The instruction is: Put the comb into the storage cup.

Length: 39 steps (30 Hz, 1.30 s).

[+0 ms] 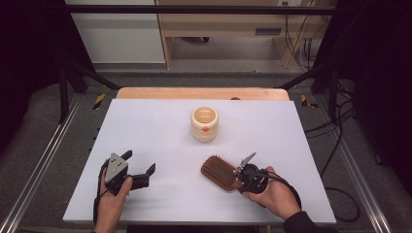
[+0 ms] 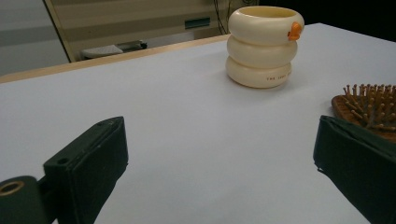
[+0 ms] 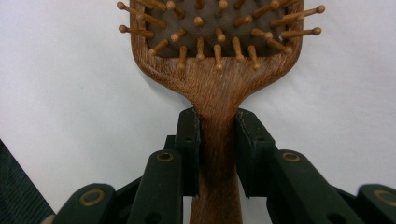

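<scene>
A wooden paddle hairbrush [image 1: 219, 172] lies bristles-up on the white table [image 1: 160, 131], right of centre near the front. My right gripper [image 1: 238, 182] is shut on its handle [image 3: 217, 140], with both black pads pressed against the handle's sides just below the brush head [image 3: 215, 42]. My left gripper [image 1: 141, 167] rests on the table at the front left, jaws wide open and nothing between them. From the left gripper view the brush bristles [image 2: 371, 105] show at the right edge. A cream ring-stacked cup [image 1: 204, 124] with an orange dot stands upright at the table's centre back [image 2: 265, 44].
A wooden strip [image 1: 201, 93] edges the table's far side. Metal frame rails [image 1: 43, 155] run along both sides, and cables [image 1: 335, 126] lie on the floor to the right. Bare table surface lies between the two grippers.
</scene>
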Motion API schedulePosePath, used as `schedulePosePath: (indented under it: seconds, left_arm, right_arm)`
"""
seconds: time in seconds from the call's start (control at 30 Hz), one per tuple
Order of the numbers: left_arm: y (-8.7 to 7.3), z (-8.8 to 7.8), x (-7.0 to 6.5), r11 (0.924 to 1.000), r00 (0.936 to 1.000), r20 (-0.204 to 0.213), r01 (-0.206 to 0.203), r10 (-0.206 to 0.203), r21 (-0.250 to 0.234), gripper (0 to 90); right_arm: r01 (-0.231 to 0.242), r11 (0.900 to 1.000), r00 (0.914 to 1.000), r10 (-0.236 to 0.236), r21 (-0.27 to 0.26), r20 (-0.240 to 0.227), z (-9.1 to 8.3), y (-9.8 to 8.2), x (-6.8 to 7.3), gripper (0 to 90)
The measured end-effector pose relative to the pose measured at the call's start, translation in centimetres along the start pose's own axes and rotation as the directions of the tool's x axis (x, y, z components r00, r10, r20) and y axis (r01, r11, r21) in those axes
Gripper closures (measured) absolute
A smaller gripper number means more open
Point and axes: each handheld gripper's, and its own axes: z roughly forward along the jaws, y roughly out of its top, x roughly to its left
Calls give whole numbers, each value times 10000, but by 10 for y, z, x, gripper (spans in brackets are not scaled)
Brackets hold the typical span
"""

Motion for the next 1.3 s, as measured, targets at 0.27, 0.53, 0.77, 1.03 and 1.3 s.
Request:
schedulePosePath:
  seconds: [0.27,0.53,0.77,1.03,1.3]
  left_arm:
    - [1,-1,0,10000,10000,-10,-13,13,-24,33]
    - [1,-2,-1,10000,10000,19,-6,6,-37,33]
    - [2,-2,-3,10000,9999,131,25,-23,-83,33]
    - [2,-3,-4,9999,9998,174,63,-61,-107,33]
    - [2,-3,-4,9998,9996,229,160,-157,-151,33]
  right_arm:
    - [-61,9997,9999,63,-256,90,-1,-3,0,730]
    - [-220,9943,9992,253,-1039,304,-9,-5,-1,730]
    - [-235,9807,9979,348,-1942,551,-14,-4,1,730]
    - [-307,9504,9971,508,-3096,570,-19,-2,4,731]
    - [-535,9193,9952,813,-3899,551,-20,0,6,731]
